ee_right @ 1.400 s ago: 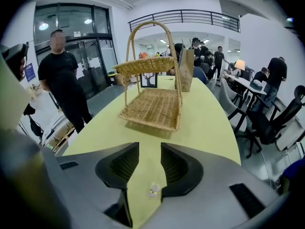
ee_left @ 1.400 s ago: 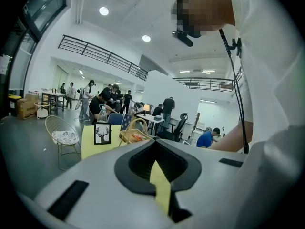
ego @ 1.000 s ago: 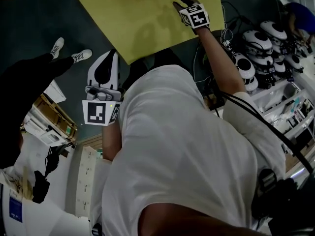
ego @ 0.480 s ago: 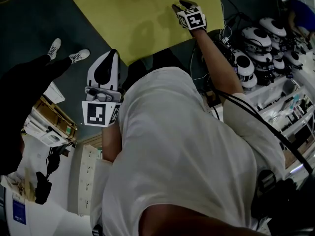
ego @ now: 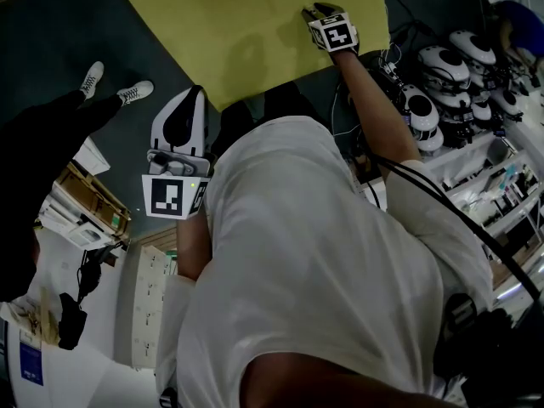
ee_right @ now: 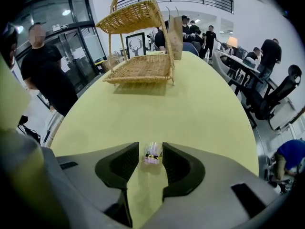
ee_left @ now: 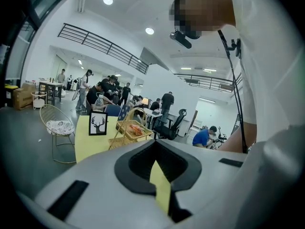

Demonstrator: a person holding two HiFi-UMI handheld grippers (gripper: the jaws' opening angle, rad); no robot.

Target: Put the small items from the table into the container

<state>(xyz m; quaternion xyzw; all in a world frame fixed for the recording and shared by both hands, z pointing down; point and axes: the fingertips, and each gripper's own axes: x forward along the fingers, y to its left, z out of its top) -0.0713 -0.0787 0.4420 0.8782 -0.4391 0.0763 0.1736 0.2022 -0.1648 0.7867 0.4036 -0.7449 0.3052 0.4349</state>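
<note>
Item first: the small clear capsule-like thing, pinkish at its near end with a dark and yellow band across it, lay on the yellow table right between the tips of my right gripper. Those jaws stood partly apart, one on each side of it and close to it, and I judged that neither pad was pressing on it. Its long axis seemed to run away from the camera, along the jaws rather than across them (the wide lens left me unsure of that). By my reckoning the coming squeeze would meet its narrow width and need no turn of the wrist.

My left gripper was out of it. It hung off the table's near edge beside the torso, tips together, nothing between them.

The two-tier wicker basket, which I took for the container, stood well beyond the item, farther up the table and a little to the left in the right gripper view. A framed deer picture stood behind it.

The tabletop was smooth, flat and matte. Around it was a big open office with a dark floor, a railed balcony overhead, people at desks, and a bystander in black off the table's left side.
</note>
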